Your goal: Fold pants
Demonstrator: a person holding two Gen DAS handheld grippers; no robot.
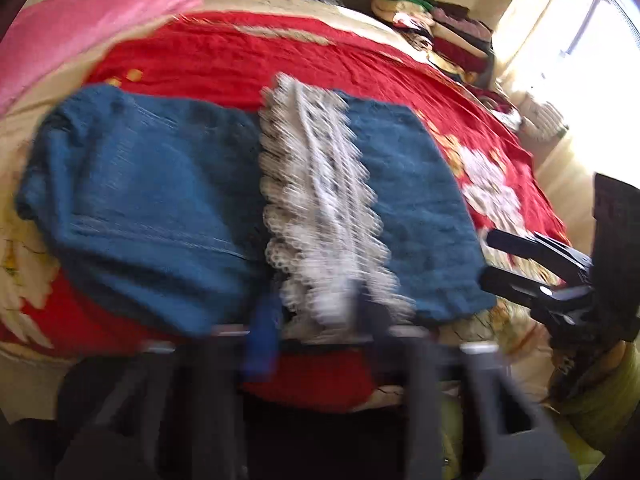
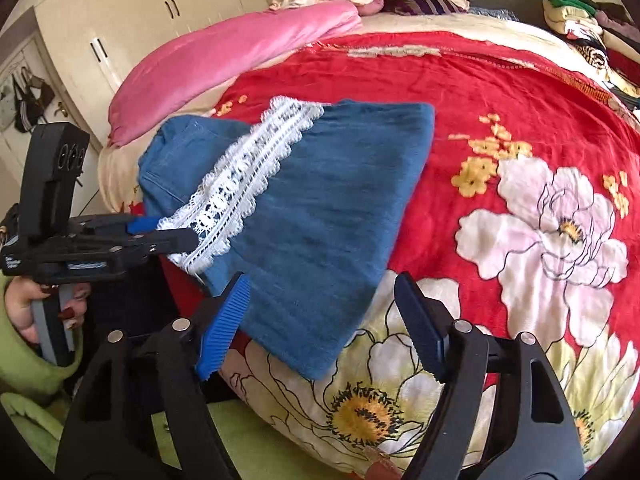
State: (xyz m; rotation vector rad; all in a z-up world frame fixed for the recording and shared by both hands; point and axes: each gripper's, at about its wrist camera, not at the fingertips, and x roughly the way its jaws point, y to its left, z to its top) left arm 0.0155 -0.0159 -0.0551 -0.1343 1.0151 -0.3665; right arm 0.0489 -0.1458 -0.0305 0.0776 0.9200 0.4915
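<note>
Blue denim pants [image 2: 320,216] with a white lace trim [image 2: 236,184] lie folded on the red flowered bedspread [image 2: 460,92]. In the left wrist view the pants [image 1: 152,200] fill the middle, with the lace [image 1: 320,208] running down to my left gripper [image 1: 316,320], which is blurred. In the right wrist view my left gripper [image 2: 176,232] is shut on the near end of the lace trim. My right gripper [image 2: 320,320] is open, its jaws on either side of the pants' near corner without touching it. It also shows in the left wrist view [image 1: 504,256] at the right.
A pink pillow [image 2: 240,52] lies at the bed's far left. Stacked folded clothes [image 1: 440,32] sit at the far right corner. Cream wardrobes [image 2: 132,28] stand on the left. A bright window [image 1: 580,60] is on the right. Green fabric [image 2: 248,440] lies at the bed's near edge.
</note>
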